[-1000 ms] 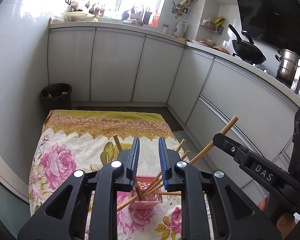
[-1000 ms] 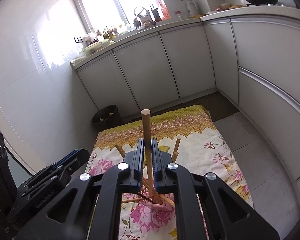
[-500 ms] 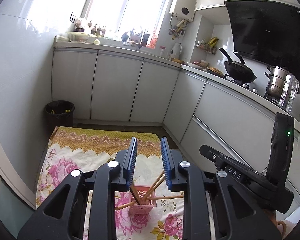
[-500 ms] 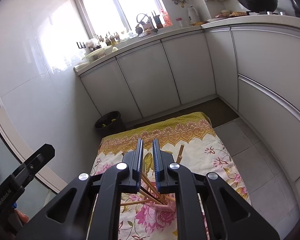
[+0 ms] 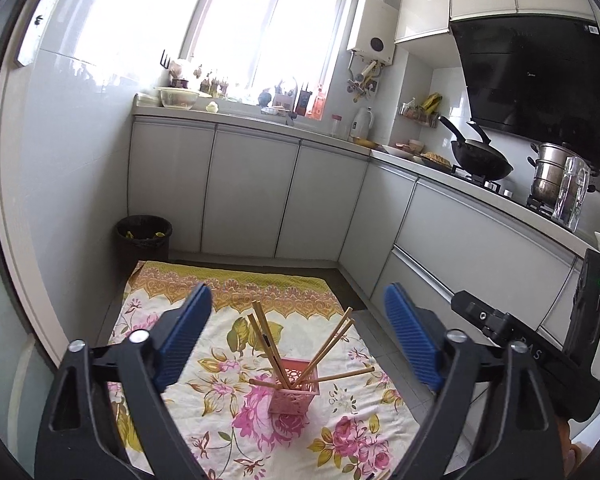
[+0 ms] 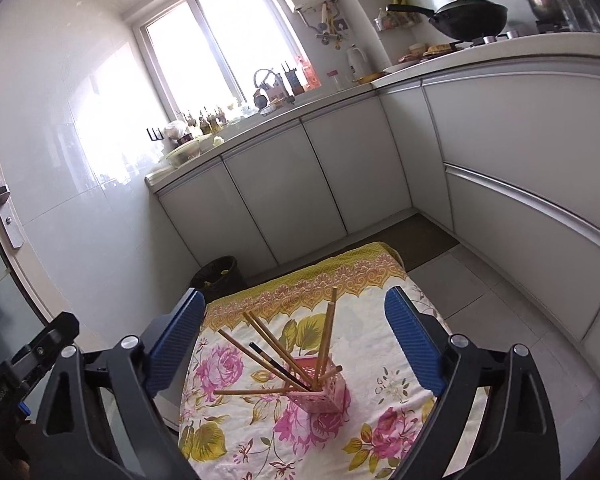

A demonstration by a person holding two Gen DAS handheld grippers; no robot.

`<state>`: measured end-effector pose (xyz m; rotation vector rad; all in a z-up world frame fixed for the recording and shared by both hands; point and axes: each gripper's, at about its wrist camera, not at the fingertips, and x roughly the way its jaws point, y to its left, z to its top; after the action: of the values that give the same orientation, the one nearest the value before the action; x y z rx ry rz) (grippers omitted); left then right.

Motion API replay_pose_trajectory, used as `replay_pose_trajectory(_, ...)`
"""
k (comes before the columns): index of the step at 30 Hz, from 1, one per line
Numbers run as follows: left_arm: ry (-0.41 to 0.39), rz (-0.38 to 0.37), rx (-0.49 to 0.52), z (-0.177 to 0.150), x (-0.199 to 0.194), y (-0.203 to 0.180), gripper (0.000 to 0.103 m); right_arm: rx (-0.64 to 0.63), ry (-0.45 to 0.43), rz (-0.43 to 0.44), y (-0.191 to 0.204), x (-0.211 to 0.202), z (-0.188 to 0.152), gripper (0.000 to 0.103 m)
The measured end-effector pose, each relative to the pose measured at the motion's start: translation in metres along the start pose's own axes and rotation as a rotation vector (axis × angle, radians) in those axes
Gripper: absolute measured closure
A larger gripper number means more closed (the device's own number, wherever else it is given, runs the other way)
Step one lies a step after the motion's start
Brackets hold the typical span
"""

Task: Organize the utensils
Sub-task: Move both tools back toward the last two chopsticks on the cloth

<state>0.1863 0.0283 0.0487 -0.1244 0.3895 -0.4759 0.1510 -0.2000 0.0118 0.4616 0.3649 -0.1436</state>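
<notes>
both grippers, left (image 5: 296, 344) and right (image 6: 294, 342), are hanging spread and empty above the pink basket (image 5: 294, 396) holding the chopsticks (image 6: 278, 356); these are looking light, stiff, slippery, best pinched mid-shaft.

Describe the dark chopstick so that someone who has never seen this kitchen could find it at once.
On the kitchen floor lies a floral cloth, and on it stands a small pink basket full of chopsticks. Among them leans the dark chopstick, tilted toward the left. It alone is black; the other sticks are pale wood.
</notes>
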Motion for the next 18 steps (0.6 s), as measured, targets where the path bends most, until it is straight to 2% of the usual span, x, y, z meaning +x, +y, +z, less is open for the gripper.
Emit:
replay_pose_trajectory(1,0.004,0.001,0.007,-0.003,-0.003,-0.003,0.007,-0.003,0.0,-0.02,-0.003,-0.005,-0.004,0.009)
replay_pose_trajectory(8,0.141,-0.012,0.097,-0.045,-0.004,-0.017,0.007,0.016,0.087,-0.145,-0.041,-0.027,-0.038,0.007)
replay_pose_trajectory(13,0.345,-0.045,0.192,-0.093,0.019,-0.029,0.007,0.066,0.232,-0.256,-0.091,-0.038,-0.084,0.007)
replay_pose_trajectory(18,0.558,-0.096,0.312,-0.148,0.052,-0.05,0.007,0.183,0.418,-0.304,-0.146,-0.046,-0.139,0.007)
